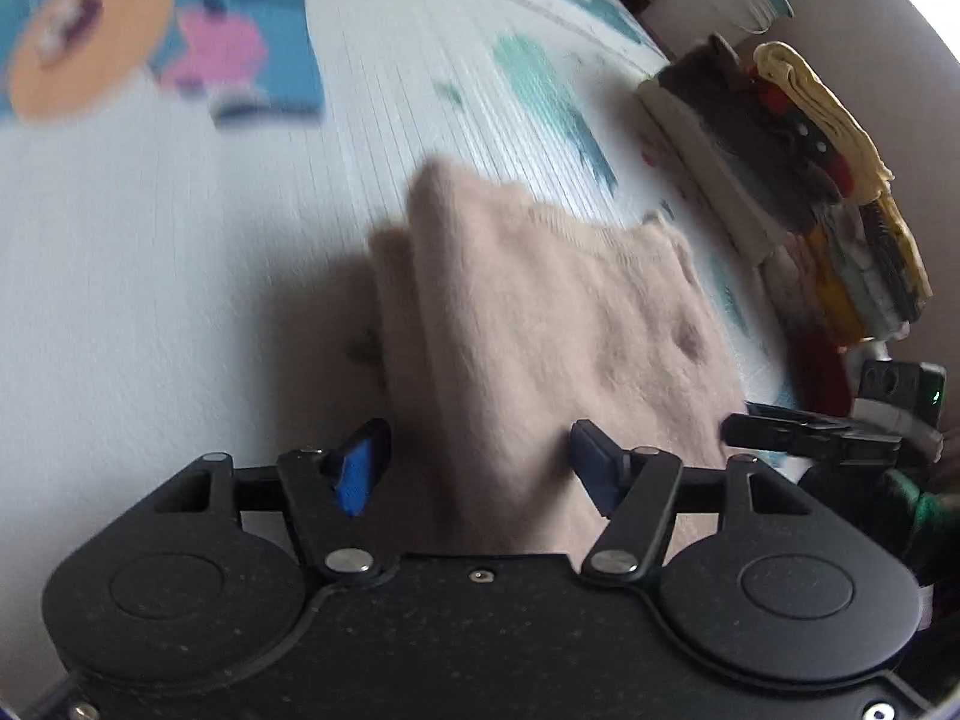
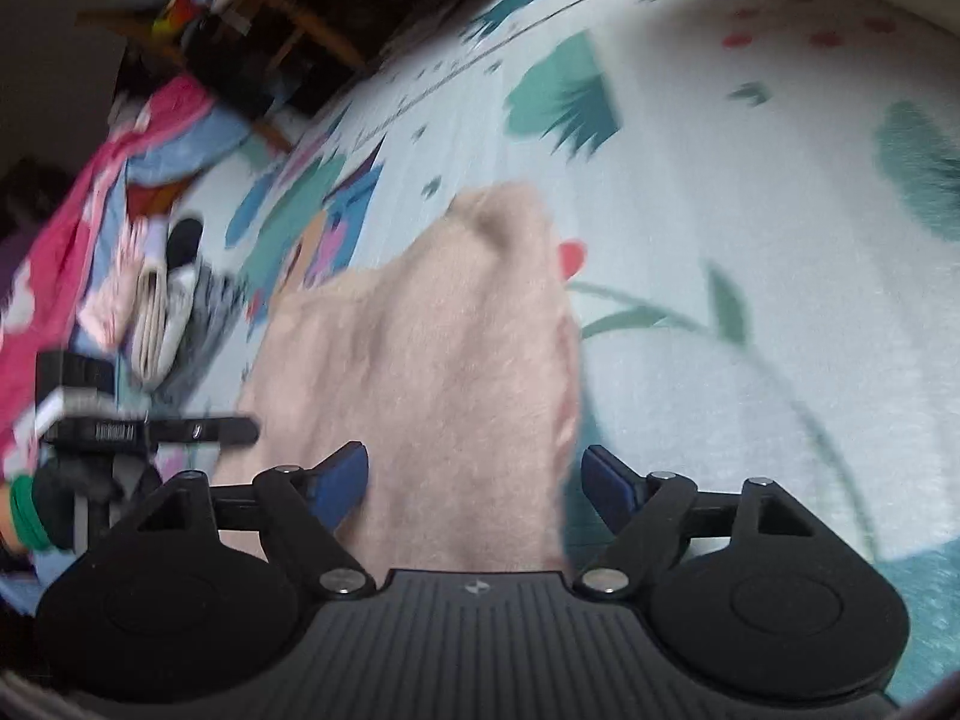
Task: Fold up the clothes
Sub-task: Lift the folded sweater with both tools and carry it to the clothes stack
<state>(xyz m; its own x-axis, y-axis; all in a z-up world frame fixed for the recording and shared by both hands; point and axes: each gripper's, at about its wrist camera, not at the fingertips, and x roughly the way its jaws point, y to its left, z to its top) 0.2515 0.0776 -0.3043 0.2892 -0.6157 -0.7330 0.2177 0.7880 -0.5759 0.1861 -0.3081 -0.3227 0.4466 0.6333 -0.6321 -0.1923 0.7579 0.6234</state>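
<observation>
With my left gripper (image 1: 474, 468) and right gripper (image 2: 477, 480) both wide and gripping nothing, the loosely bunched beige sweater (image 1: 540, 324) could slump out of its fold.

A pale ribbed play mat (image 1: 180, 276) printed with teal leaves and cartoon figures covers the floor; a plain light wall (image 1: 840, 18) rises behind, daylit.

Sweater's (image 1: 540, 324) near edge hidden behind left hand-held gripper (image 1: 474, 468)
</observation>
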